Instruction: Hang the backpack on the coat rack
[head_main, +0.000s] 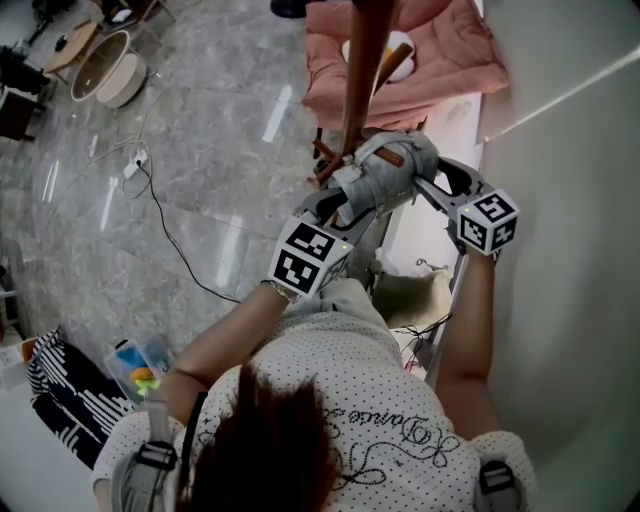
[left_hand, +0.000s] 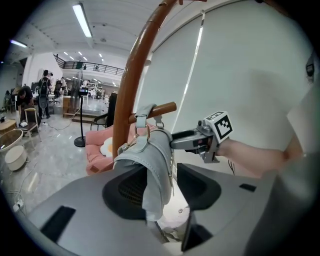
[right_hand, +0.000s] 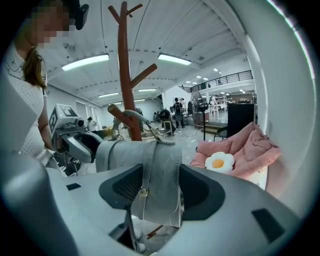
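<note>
- Backpack (head_main: 385, 175): a grey bag, held off the floor between the two tongs and pressed up against the trunk of the coat rack (head_main: 365, 50).
- Left tongs (head_main: 345, 205): clamped on one side of the backpack. In the left gripper view a fold of grey fabric (left_hand: 155, 160) fills the space between the jaws.
- Right tongs (head_main: 425, 185): clamped on the opposite side. In the right gripper view a strap panel with a small metal stud (right_hand: 160, 170) sits between the jaws.
- Coat rack: a brown wooden trunk with slanting pegs (right_hand: 123, 75). It stands between the person and a pink cushion (head_main: 440, 50).
- Top loop of the backpack (left_hand: 143, 114): it lies against a lower peg (left_hand: 162, 108) of the rack. Whether it passes round that peg cannot be told.
- The two tongs face each other across the bag. The right tongs show in the left gripper view (left_hand: 172, 140), and the left tongs show in the right gripper view (right_hand: 97, 145).
- Surroundings: a grey marbled floor (head_main: 200, 150) crossed by a black cable (head_main: 170, 230). An egg-shaped pillow (right_hand: 219, 162) rests on the pink cushion.
</note>
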